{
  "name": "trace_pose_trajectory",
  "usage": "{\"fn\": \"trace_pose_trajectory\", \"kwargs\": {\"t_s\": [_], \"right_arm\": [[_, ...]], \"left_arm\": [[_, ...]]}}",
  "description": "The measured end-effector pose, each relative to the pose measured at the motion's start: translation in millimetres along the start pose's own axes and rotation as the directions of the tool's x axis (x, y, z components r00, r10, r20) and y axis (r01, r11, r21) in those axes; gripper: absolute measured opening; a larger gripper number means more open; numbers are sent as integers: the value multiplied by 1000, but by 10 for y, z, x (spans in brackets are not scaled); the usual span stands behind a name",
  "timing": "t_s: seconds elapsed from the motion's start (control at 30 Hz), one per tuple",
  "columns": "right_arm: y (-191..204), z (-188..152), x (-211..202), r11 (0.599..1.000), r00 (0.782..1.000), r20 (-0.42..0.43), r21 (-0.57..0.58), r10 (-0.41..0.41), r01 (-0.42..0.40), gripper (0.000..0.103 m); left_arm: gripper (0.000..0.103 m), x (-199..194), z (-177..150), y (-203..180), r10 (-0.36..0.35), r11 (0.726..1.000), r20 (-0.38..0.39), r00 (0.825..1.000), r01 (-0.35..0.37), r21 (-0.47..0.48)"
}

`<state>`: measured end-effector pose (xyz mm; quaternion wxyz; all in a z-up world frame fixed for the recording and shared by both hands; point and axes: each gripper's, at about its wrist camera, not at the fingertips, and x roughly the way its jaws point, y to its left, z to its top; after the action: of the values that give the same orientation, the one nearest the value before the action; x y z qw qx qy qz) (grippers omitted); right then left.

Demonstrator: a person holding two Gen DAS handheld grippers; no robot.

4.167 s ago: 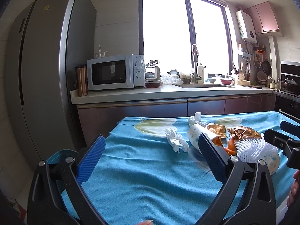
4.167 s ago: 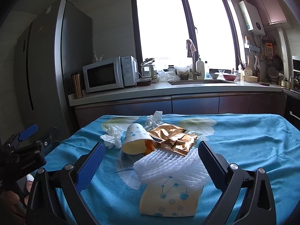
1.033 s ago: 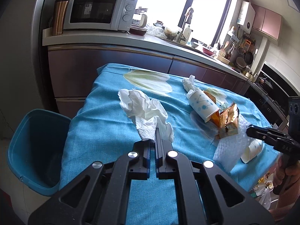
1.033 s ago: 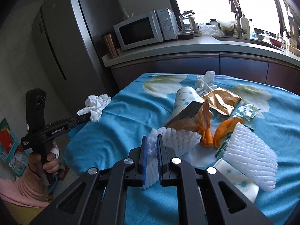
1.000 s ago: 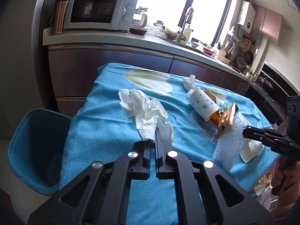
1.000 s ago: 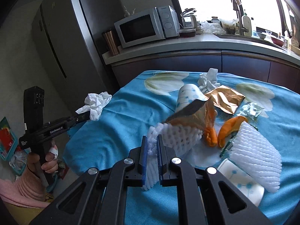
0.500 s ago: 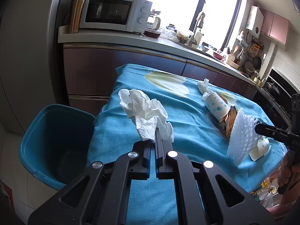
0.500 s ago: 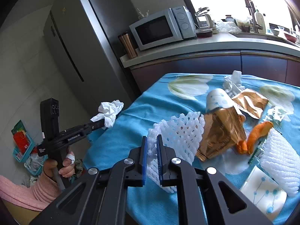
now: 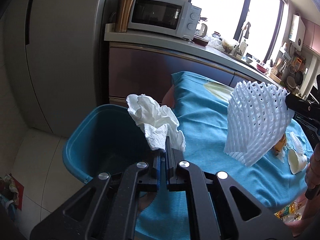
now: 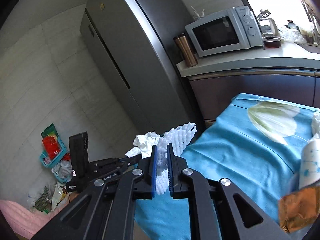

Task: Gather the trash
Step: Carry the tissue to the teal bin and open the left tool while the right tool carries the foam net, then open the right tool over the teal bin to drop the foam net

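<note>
Left gripper (image 9: 166, 150) clenched on crumpled tissue (image 9: 154, 124), now carried off the table (image 9: 200, 124) to hang over the blue bin (image 9: 80, 140); drop looks imminent. Right gripper (image 10: 161, 160) pinching white foam net (image 9: 258, 120), lifted clear of cloth, trailing toward same bin. Both angled down-left.

A grey refrigerator (image 9: 50, 50) stood left of the counter (image 9: 160, 42). A microwave (image 9: 162, 17) sat on the counter; bright windows (image 9: 240, 10) lay beyond it.

left hand-held gripper (image 9: 165, 161) — black frame, blue pads, silver screws | right hand-held gripper (image 10: 161, 172) — same | pink sleeve (image 10: 18, 216)
</note>
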<state>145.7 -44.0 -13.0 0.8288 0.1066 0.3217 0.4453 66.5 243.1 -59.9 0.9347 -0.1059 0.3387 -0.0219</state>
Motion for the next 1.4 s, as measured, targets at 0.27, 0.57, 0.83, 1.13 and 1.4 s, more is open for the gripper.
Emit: {"fn": "trace_pose_trajectory", "kwargs": {"t_s": [0.27, 0.57, 0.83, 1.13, 1.4], "right_arm": [[49, 160, 690, 998, 997, -44, 30, 55, -54, 8], [48, 142, 1306, 998, 990, -138, 60, 31, -23, 9], [31, 44, 1760, 997, 971, -237, 78, -8, 27, 11], [-32, -36, 1818, 995, 964, -264, 85, -35, 60, 29], [3, -37, 1283, 998, 979, -200, 30, -42, 49, 36]], "left_arm": [[4, 255, -93, 417, 47, 997, -67, 997, -51, -53], [4, 647, -160, 663, 73, 993, -137, 988, -85, -85], [14, 829, -265, 755, 99, 987, -161, 982, -117, -108], [22, 820, -283, 707, 120, 984, -138, 983, -136, -118], [34, 471, -141, 361, 69, 996, -31, 997, -70, -63]]}}
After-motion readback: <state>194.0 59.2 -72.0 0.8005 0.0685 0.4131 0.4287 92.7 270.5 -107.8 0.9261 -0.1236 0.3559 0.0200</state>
